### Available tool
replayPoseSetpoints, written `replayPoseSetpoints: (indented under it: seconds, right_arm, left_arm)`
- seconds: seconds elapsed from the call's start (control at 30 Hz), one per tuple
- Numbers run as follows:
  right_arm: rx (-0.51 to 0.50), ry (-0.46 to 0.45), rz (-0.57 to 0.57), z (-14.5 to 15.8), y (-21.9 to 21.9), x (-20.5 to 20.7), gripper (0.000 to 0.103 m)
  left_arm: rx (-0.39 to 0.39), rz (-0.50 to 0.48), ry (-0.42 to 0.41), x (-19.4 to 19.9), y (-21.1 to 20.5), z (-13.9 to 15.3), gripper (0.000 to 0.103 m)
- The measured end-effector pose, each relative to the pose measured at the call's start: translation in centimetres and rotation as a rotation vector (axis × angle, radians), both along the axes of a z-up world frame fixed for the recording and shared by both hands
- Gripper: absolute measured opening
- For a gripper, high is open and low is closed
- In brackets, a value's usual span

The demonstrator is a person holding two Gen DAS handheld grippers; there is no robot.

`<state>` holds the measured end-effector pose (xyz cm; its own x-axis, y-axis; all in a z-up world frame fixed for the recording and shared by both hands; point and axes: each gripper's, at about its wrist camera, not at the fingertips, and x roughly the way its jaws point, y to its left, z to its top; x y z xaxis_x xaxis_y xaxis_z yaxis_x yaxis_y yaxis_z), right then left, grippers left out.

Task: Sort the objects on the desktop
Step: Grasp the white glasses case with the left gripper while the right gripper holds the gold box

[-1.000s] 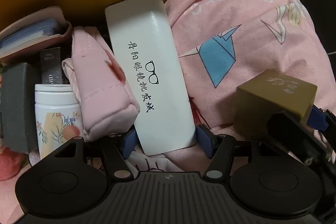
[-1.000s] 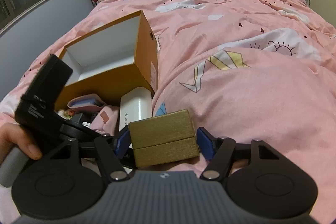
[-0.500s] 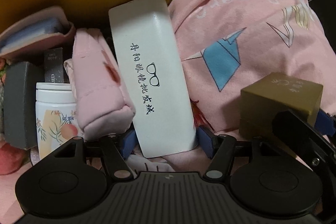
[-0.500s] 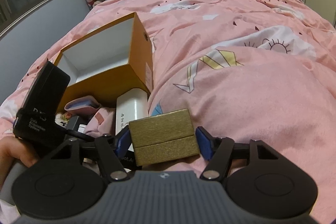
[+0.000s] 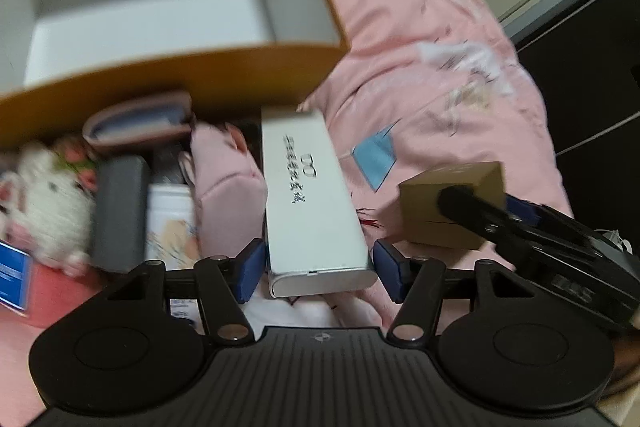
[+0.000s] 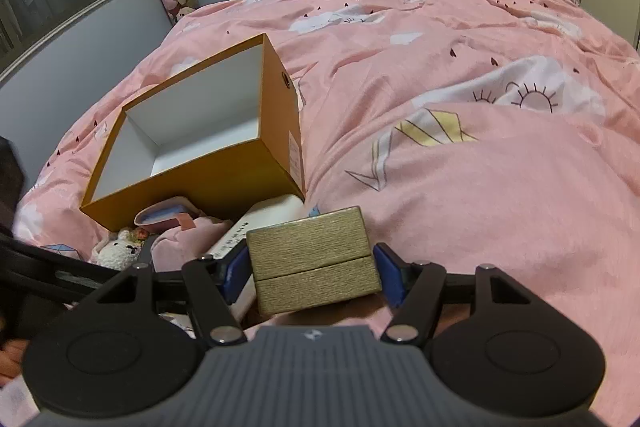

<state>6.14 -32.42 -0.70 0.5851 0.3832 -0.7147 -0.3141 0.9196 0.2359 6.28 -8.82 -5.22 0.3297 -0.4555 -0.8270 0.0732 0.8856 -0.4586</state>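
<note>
Lifted and tipped back since a second ago, the left gripper (image 5: pixel 316 269) now looks into the orange box (image 5: pixel 208 75).

Its jaws are closing, the white glasses case (image 5: pixel 310 203) between the blue pads; contact is unclear. At lower centre of its own view, the right gripper (image 6: pixel 310 273) clamps the gold gift box (image 6: pixel 312 259). Left of the glasses case lie a pink pouch (image 5: pixel 226 195), a grey case (image 5: pixel 120 211) and a white plush toy (image 5: pixel 44 203), all on the pink duvet (image 6: pixel 480 187).

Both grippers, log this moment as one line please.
left gripper: closing around white case | right gripper: gold box between pads | orange box: open
</note>
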Motion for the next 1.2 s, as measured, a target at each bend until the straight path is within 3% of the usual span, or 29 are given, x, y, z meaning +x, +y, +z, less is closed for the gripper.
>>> replayPoseSetpoints:
  seconds: [0.23, 0.43, 0.47, 0.5, 0.53, 0.6, 0.73, 0.83, 0.87, 0.9, 1.2]
  right_arm:
    - [0.074, 0.006, 0.066, 1.1, 2.1, -0.2, 0.067]
    - [0.089, 0.017, 0.095, 0.8, 4.8, 0.5, 0.067]
    - [0.094, 0.025, 0.099, 0.6, 5.0, 0.6, 0.067]
    - [0.094, 0.032, 0.097, 0.2, 5.3, 0.7, 0.066]
    - [0.083, 0.038, 0.092, -0.1, 5.5, 0.8, 0.066]
    - [0.066, 0.053, 0.081, -0.8, 5.9, 0.7, 0.066]
    - [0.05, 0.067, 0.048, -1.8, 5.7, 0.7, 0.062]
    - [0.063, 0.085, 0.041, -2.1, 5.3, 0.8, 0.062]
    - [0.059, 0.086, 0.04, -2.2, 5.2, 0.8, 0.062]
    - [0.05, 0.085, 0.041, -2.2, 5.2, 0.7, 0.062]
    - [0.024, 0.126, 0.054, -3.4, 3.7, -0.3, 0.061]
  left_arm:
    - [-0.029, 0.017, -0.08, -2.2, 2.7, 3.3, 0.064]
    - [-0.078, 0.046, -0.104, -2.6, 4.9, 3.6, 0.062]
    - [-0.085, 0.05, -0.104, -2.6, 5.2, 3.6, 0.059]
    - [-0.071, 0.058, -0.105, -2.6, 5.4, 3.6, 0.034]
    - [-0.032, 0.062, -0.117, -2.6, 5.5, 3.6, 0.027]
    - [-0.002, 0.068, -0.145, -2.8, 5.9, 3.7, 0.028]
    - [-0.056, 0.066, -0.123, -3.2, 7.2, 3.6, 0.028]
    - [-0.064, 0.09, -0.096, -3.3, 7.8, 3.2, 0.041]
    - [-0.078, 0.095, -0.082, -3.2, 7.9, 3.0, 0.053]
    - [-0.098, 0.1, -0.067, -3.1, 8.1, 2.7, 0.057]
    - [-0.191, 0.1, 0.043, -2.0, 7.1, 0.8, 0.068]
